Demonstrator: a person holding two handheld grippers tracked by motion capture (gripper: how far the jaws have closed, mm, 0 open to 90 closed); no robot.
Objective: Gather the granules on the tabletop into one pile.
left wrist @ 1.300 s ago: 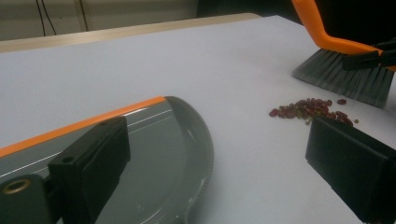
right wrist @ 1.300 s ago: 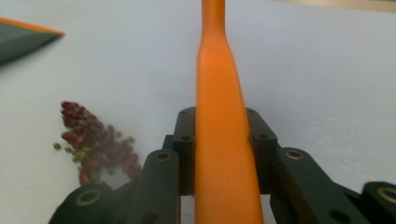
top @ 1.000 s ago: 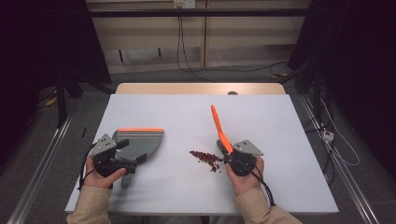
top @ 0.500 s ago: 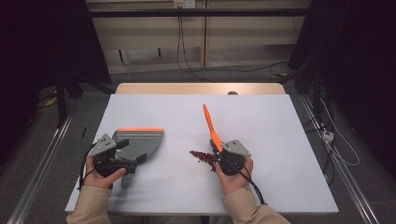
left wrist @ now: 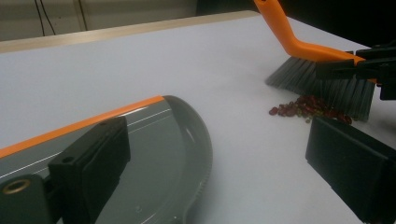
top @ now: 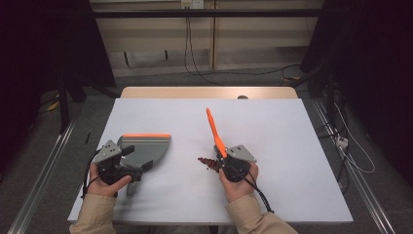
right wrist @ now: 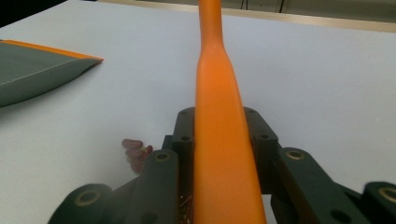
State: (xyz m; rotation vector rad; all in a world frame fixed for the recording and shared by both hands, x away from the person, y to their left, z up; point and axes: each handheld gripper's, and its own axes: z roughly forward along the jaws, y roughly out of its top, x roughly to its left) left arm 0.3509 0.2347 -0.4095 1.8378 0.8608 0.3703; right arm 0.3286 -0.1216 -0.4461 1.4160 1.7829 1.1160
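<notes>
A grey dustpan (top: 146,147) with an orange front lip lies flat on the white table (top: 272,122), left of centre. My left gripper (top: 125,168) sits at its near edge, open; in the left gripper view the left jaw is over the dustpan (left wrist: 154,154) and the right jaw over bare table. My right gripper (top: 230,165) is shut on an orange-handled brush (top: 214,129). The grey bristles (left wrist: 322,84) rest against a small heap of red beans (top: 208,162). The beans (left wrist: 303,105) lie between brush and pan. In the right gripper view the handle (right wrist: 217,140) runs up between the jaws.
The table's wooden far edge (top: 209,91) is well behind the work. A cable (top: 258,192) trails from the right gripper toward the near edge. Dark frames and floor cables surround the table.
My right gripper has slid left with the brush, pushing the beans a little toward the dustpan. The left gripper and the dustpan have stayed put.
</notes>
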